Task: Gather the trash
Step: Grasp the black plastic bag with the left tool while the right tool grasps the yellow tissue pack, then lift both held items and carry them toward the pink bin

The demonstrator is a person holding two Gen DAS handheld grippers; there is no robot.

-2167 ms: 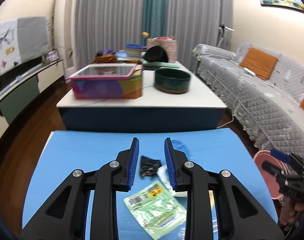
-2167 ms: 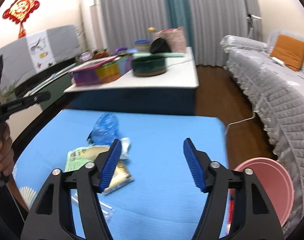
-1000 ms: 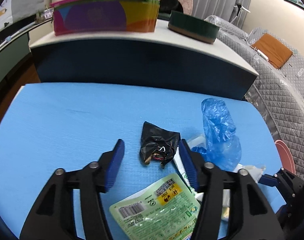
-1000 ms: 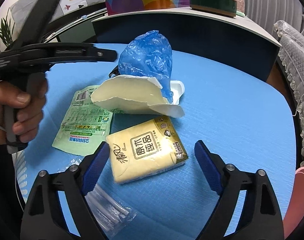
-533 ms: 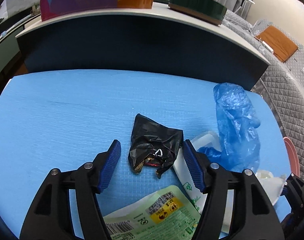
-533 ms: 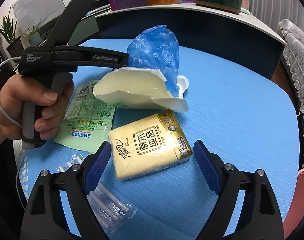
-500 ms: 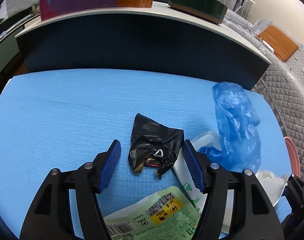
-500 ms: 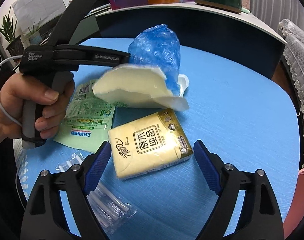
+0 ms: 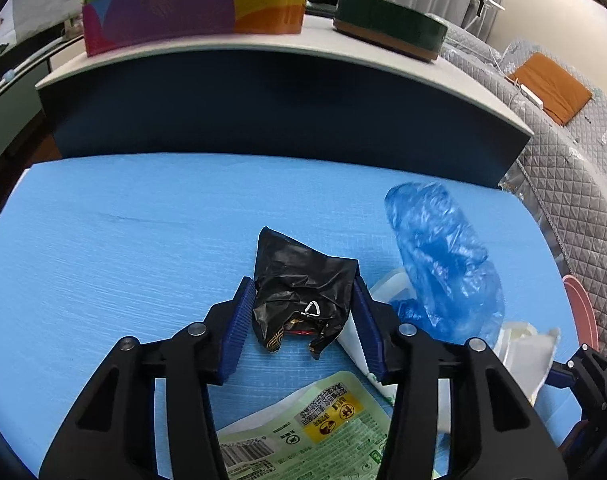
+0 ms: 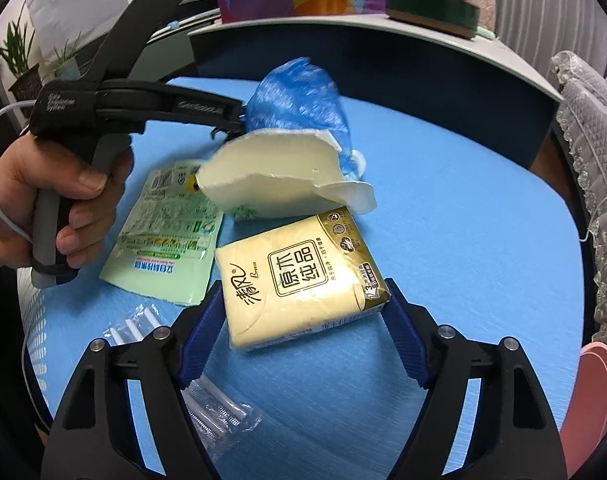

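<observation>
Currently we list a crumpled black wrapper [image 9: 301,300] (light, soft, likely crushable) on the blue table [image 9: 123,240], at twelve o'clock of the left gripper [image 9: 299,312], whose closing pads touch both its sides.

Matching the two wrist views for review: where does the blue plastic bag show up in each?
Left wrist: the blue bag sits right of centre, just right of the left gripper.
Right wrist: the blue bag sits above centre, behind the torn white cup.
Shared landmark: the green pouch, bottom centre in the left view, left of centre in the right view.
</observation>
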